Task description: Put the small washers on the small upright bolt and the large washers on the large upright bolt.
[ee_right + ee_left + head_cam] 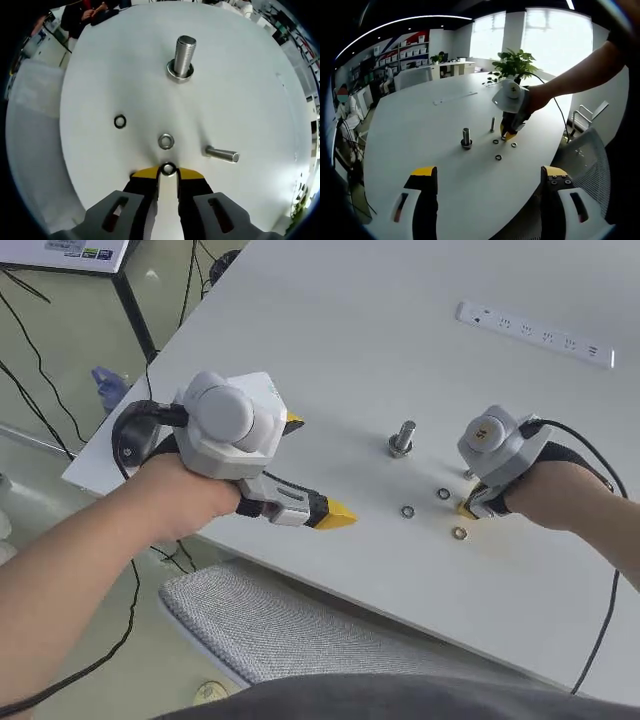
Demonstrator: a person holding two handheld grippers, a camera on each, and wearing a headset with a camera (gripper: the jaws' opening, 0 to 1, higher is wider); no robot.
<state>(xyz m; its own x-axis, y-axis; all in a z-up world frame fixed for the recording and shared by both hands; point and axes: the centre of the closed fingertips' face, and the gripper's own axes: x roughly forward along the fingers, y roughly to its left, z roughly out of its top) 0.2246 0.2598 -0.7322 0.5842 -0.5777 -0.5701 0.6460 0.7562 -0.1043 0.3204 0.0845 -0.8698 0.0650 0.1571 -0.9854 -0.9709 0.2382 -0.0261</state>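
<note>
The large upright bolt [402, 437] [184, 52] stands mid-table with a washer round its base. Right of it in the right gripper view is the small bolt [222, 154] [493, 124]. Loose washers lie on the white table [380, 320] at the left [408, 511] [120, 121], middle [444, 494] [166, 141] and front [459, 533]. My right gripper [466, 508] [169, 174] [506, 136] points down at the table, its yellow tips closed on another washer [169, 168]. Left of the bolts, my left gripper [315, 470] [489, 172] hovers wide open and holds nothing.
A white power strip [535, 335] lies at the table's far right. A grey mesh chair [300, 630] sits below the table's near edge. Cables hang off the left side. A potted plant [512, 62] stands at the table's far end.
</note>
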